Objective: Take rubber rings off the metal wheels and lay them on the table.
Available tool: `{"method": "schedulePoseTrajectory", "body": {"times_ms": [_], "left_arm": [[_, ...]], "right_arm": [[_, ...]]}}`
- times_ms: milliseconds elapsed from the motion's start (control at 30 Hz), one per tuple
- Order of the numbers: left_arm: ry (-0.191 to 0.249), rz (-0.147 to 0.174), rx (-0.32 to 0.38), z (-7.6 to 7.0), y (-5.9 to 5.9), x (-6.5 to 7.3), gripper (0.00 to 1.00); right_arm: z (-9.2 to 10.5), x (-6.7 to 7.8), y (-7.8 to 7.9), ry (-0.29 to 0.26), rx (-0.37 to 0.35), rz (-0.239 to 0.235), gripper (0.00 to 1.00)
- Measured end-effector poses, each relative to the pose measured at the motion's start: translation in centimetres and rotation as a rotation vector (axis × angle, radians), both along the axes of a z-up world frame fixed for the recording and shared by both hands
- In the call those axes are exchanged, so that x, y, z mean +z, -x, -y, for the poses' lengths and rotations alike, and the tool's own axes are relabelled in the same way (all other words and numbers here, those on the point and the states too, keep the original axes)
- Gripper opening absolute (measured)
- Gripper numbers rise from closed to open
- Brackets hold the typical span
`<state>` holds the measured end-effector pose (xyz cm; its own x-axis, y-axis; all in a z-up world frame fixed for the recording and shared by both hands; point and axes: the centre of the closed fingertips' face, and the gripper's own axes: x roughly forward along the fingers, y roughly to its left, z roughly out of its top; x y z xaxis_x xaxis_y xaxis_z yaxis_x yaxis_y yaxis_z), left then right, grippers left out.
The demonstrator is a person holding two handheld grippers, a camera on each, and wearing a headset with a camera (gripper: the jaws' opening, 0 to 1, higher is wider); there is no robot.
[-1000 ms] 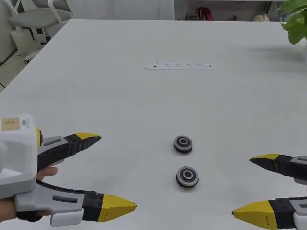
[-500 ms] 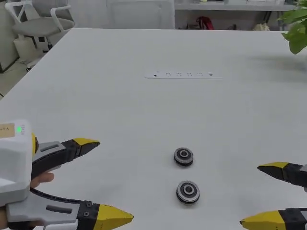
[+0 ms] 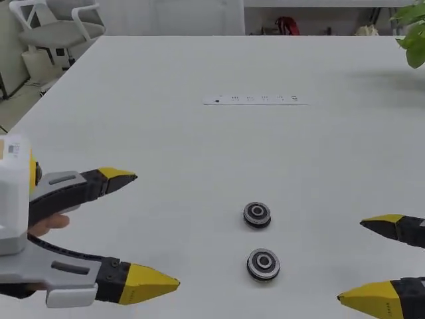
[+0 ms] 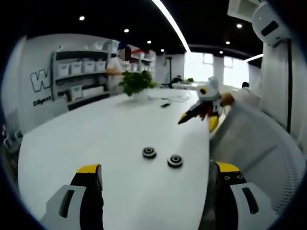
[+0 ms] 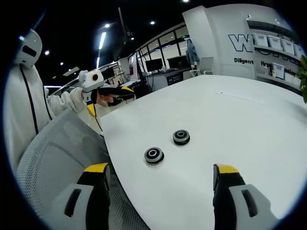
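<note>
Two small metal wheels with black rubber rings lie flat on the white table. The farther wheel (image 3: 257, 214) (image 4: 149, 153) (image 5: 181, 136) sits just behind the nearer wheel (image 3: 263, 264) (image 4: 174, 161) (image 5: 154, 155). My left gripper (image 3: 126, 229) (image 4: 156, 175) stands open at the lower left, well left of both wheels, with nothing between its yellow-tipped fingers. At the lower right my right gripper (image 3: 368, 259) (image 5: 160, 172) is open too, holding nothing, to the right of the wheels. Each gripper view catches the other gripper across the table.
A thin printed strip (image 3: 255, 100) lies further back on the table (image 3: 199, 133). A green plant (image 3: 412, 30) stands at the far right corner. An office chair (image 3: 56, 26) is beyond the far left corner, and a mesh chair back (image 5: 57, 143) is near the table's front edge.
The head camera has shifted slightly. My left gripper's upper finger has risen a little, widening its gap. The right gripper has drifted down and right. The wheels have not moved.
</note>
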<state>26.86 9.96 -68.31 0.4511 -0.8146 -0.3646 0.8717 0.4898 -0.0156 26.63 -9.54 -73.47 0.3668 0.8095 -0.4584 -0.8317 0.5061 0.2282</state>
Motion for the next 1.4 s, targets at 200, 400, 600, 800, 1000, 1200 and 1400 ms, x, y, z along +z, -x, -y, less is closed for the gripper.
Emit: {"method": "schedulePoseTrajectory", "body": {"times_ms": [200, 400, 600, 800, 1000, 1200, 1400], "left_arm": [[-0.001, 0.051, -0.017, 0.4, -1.1, 2.3, 0.99], [-0.01, 0.102, -0.033, 1.4, -2.2, 4.4, 0.99], [0.011, 0.162, -0.073, 3.2, -3.3, 6.9, 0.99], [0.0, 0.194, -0.123, 4.9, -4.1, 7.9, 0.99], [-0.018, 0.194, -0.184, 6.6, -4.8, 8.2, 0.99], [-0.011, 0.19, -0.211, 8.2, -5.7, 7.6, 0.98], [0.031, 0.194, -0.224, 9.3, -5.1, 5.0, 0.92]], "right_arm": [[0.3, 0.3, -0.3, 0.002, 0.003, 0.017, 0.85], [0.4, 0.6, -0.7, 0.0, -0.001, 0.033, 0.83], [0.2, 1.6, -1.3, -0.009, 0.006, 0.05, 0.82], [-0.4, 2.9, -2.2, -0.018, 0.017, 0.078, 0.82], [-1.4, 4.0, -3.2, -0.021, 0.045, 0.105, 0.8], [-3.0, 4.3, -4.1, -0.024, 0.079, 0.121, 0.78], [-4.0, 3.5, -4.1, -0.011, 0.122, 0.12, 0.74]]}}
